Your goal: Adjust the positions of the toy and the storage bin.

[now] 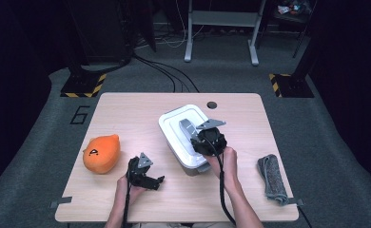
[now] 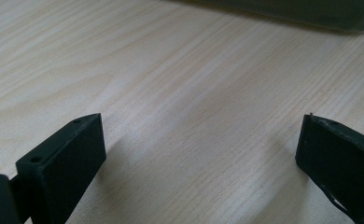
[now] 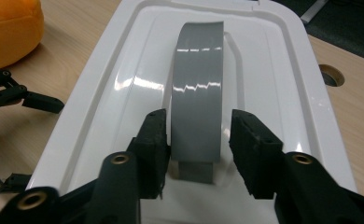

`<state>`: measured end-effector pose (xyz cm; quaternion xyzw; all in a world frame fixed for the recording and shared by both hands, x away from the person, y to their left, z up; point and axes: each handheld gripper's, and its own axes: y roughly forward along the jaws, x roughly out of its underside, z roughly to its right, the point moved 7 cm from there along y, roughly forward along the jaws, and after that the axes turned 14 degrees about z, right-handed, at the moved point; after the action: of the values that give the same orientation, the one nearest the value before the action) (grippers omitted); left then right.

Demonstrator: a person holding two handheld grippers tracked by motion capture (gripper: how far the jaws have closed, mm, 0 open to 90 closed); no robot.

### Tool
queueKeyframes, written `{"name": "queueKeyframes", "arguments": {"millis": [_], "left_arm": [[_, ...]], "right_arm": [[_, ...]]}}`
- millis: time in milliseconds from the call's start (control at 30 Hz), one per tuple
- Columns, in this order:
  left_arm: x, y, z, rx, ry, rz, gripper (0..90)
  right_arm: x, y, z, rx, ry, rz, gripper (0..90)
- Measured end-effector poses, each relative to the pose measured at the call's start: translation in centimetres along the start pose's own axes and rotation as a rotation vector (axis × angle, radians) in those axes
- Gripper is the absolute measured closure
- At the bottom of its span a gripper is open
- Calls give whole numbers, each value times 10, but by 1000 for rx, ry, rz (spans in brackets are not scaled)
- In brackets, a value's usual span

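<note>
Right gripper view: grey handle (image 3: 198,93), arched along the middle of the white lid (image 3: 283,70) of the container (image 1: 193,164); it stands between the jaws of the right claw (image 3: 198,140). Left pad lies against or just beside the handle, right pad apart from it: claw partly open, nothing clamped. High view: right hand (image 1: 226,159) reaches forward over the container's near end, right claw (image 1: 200,133) angled down onto the lid. Left claw (image 1: 157,183) rests low over the bare worktop (image 1: 126,109), jaws wide apart, empty. Orange plush toy (image 1: 101,153) beyond the left claw's outer side; grey cloth (image 1: 272,178) well apart to the right hand's outer side.
</note>
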<state>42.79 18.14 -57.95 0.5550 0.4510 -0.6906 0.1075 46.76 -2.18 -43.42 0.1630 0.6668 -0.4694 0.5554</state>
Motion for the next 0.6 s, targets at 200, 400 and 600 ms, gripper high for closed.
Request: {"name": "queueKeyframes", "arguments": {"millis": [200, 400, 600], "left_arm": [[0, 0, 1, 2, -7, -1, 14], [0, 0, 1, 2, -10, 0, 14], [0, 0, 0, -3, -4, 0, 15]], "right_arm": [[-18, 16, 0, 0, -38, 0, 505], [-25, 27, 0, 16, -31, -6, 564], [-24, 32, 1, 19, -28, -21, 578]]}}
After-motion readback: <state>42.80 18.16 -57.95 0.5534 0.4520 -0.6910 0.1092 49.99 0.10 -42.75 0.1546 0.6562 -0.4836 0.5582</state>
